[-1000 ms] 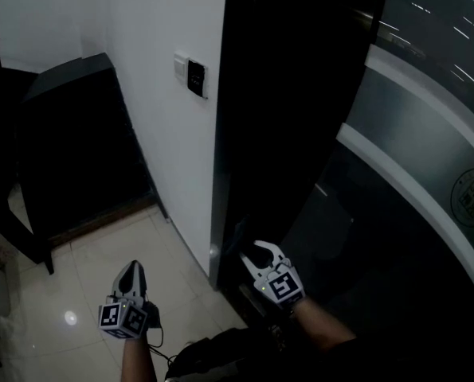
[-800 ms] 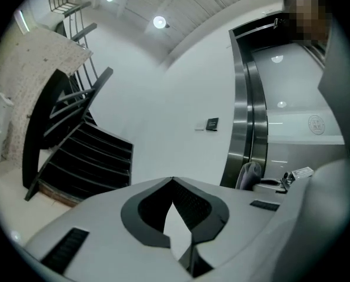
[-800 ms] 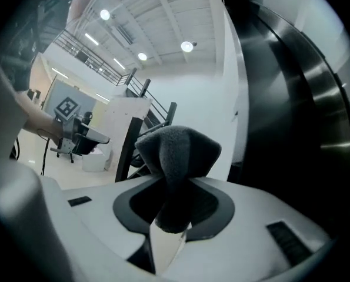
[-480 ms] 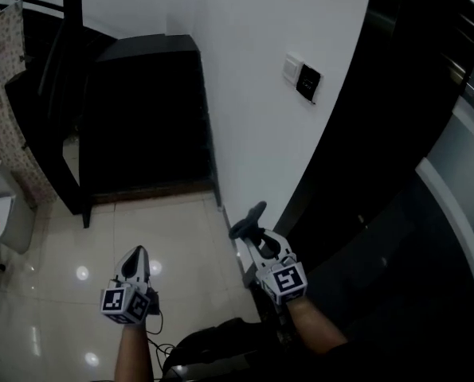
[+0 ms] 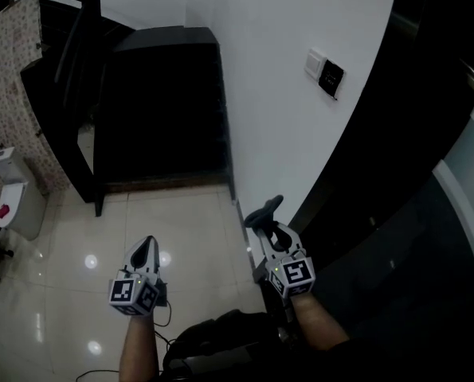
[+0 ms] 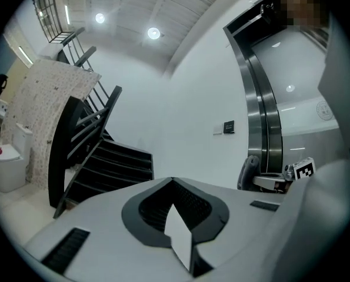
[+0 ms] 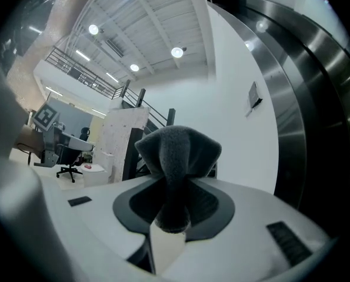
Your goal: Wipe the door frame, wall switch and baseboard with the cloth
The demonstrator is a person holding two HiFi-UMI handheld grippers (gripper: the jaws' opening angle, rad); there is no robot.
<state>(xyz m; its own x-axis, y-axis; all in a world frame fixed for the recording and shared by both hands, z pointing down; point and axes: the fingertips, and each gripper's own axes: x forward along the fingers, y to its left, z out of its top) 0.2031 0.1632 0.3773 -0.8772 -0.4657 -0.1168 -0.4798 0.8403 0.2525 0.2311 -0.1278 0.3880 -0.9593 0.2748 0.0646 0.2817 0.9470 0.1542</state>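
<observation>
Big white wall [image 5: 268, 94] straight out past both sets of fingers, pale tiled floor [image 5: 181, 229] underneath them. The dark door frame [image 5: 356, 150] runs up just to the right of my right gripper [image 5: 270, 228], and the black stairs [image 5: 157, 110] sit well beyond my left gripper [image 5: 145, 251]. At the foot of the wall a thin baseboard [image 5: 238, 207] passes close to the left of the right fingers, though it's hard to make out clearly.

Right fingers are clamped tight on the grey cloth [image 7: 175, 157], and a bunched fold of it stands up past the tips. From above, the cloth [image 5: 264, 211] sits low, near the corner where wall meets frame. It looks to be in the air, not pressed on anything. Left fingers are pressed together with nothing between them, held over the floor well left of the cloth.

The wall switch [image 5: 326, 74] is high up and far forward of the right fingers, well out of reach.

How far along? I can't see any wiped mark anywhere, so I'd judge frame, switch and baseboard are all left to do. With the cloth this low, the baseboard or the frame's foot seems the nearest start.
</observation>
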